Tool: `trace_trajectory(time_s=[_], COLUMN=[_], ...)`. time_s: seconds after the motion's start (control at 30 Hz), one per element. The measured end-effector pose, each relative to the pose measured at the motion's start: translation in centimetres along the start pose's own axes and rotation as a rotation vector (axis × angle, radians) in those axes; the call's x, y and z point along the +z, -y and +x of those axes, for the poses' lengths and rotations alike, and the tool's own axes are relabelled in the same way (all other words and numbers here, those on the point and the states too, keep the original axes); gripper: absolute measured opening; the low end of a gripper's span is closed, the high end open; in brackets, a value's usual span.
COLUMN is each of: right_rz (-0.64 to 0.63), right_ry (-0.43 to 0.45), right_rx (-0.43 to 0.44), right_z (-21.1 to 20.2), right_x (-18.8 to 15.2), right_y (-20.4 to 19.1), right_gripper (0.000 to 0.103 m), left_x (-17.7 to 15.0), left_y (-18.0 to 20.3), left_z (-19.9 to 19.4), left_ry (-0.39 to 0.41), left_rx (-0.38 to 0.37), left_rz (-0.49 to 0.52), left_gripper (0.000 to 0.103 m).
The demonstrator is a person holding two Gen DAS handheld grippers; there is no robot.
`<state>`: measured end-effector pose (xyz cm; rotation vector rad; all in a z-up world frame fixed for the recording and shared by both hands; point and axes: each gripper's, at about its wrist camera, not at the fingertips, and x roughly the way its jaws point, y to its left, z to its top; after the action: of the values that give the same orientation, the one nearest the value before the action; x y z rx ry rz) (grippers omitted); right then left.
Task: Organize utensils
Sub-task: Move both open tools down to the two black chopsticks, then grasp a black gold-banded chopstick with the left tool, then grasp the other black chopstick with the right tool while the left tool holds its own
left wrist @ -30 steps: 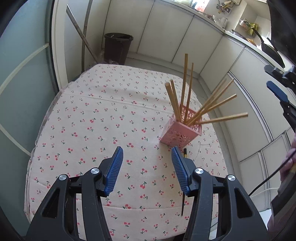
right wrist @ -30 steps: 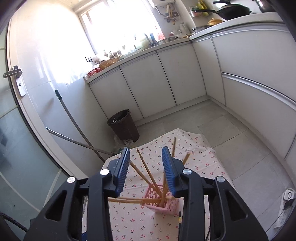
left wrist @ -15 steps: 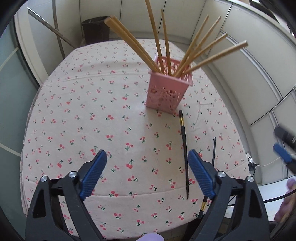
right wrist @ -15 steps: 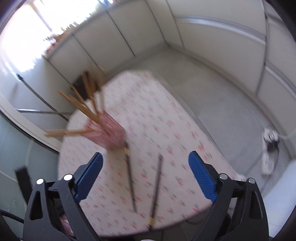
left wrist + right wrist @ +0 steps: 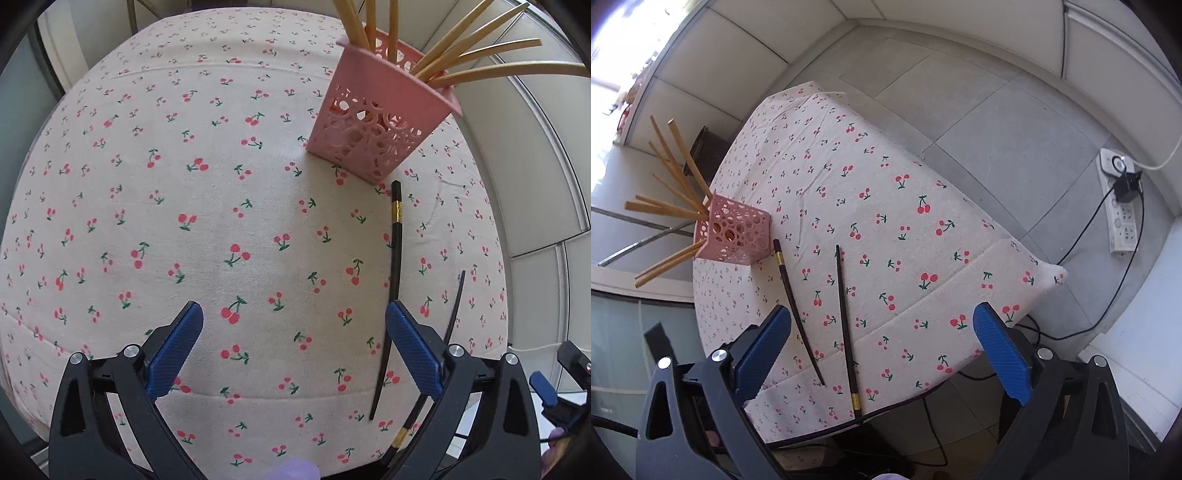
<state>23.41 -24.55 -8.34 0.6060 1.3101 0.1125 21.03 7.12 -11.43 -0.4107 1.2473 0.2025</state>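
Note:
A pink perforated holder [image 5: 373,122] stands on the cherry-print tablecloth [image 5: 184,184] with several wooden chopsticks [image 5: 476,70] fanned out of it. It also shows in the right wrist view [image 5: 733,234]. Two black chopsticks with gold bands lie on the cloth near the front edge: one [image 5: 391,288] just below the holder, the other [image 5: 448,328] to its right. Both show in the right wrist view, the first [image 5: 798,310] and the second [image 5: 844,317]. My left gripper [image 5: 293,350] is open and empty above the cloth. My right gripper [image 5: 881,354] is open and empty above the front edge.
The table's front edge and right corner [image 5: 1052,273] drop to a grey tiled floor. A power strip [image 5: 1119,199] with cables lies on the floor at the right. A dark bin [image 5: 701,147] stands behind the table. White cabinets [image 5: 535,147] run along the right.
Both grippers have opened wide and come down toward the table. The left now looks closely at the holder and black chopsticks; the right has swung from the room to the table's front edge.

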Motion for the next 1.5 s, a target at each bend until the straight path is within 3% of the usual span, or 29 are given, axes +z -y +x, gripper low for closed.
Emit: trace_trajectory(time_s=[0.37, 0.5, 0.63, 0.7, 0.77, 0.8, 0.87, 0.97, 1.03, 1.2, 1.3, 1.5], right_rz=[0.056, 0.075, 0.062, 0.056, 0.053, 0.052, 0.048, 0.032, 0.019, -0.017, -0.054, -0.163], right_ry=[-0.023, -0.039, -0.066, -0.080, -0.088, -0.088, -0.081, -0.068, -0.068, -0.105, -0.114, -0.103], right_rx=[0.073, 0.096, 0.114, 0.120, 0.124, 0.125, 0.125, 0.112, 0.099, 0.048, 0.004, -0.127], right_z=[-0.5, -0.4, -0.1, 0.1, 0.3, 0.3, 0.1, 0.1, 0.3, 2.2, 3.4, 6.4], right_x=[0.6, 0.6, 0.3, 0.2, 0.2, 0.2, 0.3, 0.5, 0.5, 0.1, -0.2, -0.7], right_y=[0.6, 0.7, 0.2, 0.0, -0.1, -0.1, -0.2, -0.3, -0.4, -1.2, -2.1, -5.0], right_gripper=[0.096, 0.096, 0.096, 0.096, 0.096, 0.096, 0.096, 0.096, 0.096, 0.096, 0.096, 0.096], left_x=[1.7, 2.7, 3.9, 4.3, 4.1, 3.9, 3.5, 2.8, 2.2, 0.8, -0.8, -1.2], left_y=[5.7, 6.8, 7.2, 7.5, 8.6, 9.2, 9.9, 10.4, 10.4, 9.1, 7.9, 4.7], left_z=[2.1, 3.0, 4.4, 5.0, 5.2, 5.3, 5.3, 5.2, 5.0, 4.5, 3.6, -0.6], left_ry=[0.049, 0.106, 0.113, 0.108, 0.142, 0.148, 0.150, 0.136, 0.119, 0.052, 0.031, 0.103], left_rx=[0.022, 0.070, 0.093, 0.101, 0.159, 0.158, 0.134, 0.120, 0.114, 0.052, 0.055, 0.051], left_rz=[0.037, -0.003, -0.044, -0.033, 0.059, 0.095, 0.141, 0.211, 0.249, 0.280, 0.293, 0.291], left_gripper=[0.095, 0.095, 0.094, 0.086, 0.057, 0.053, 0.034, 0.014, 0.007, 0.006, 0.006, 0.006])
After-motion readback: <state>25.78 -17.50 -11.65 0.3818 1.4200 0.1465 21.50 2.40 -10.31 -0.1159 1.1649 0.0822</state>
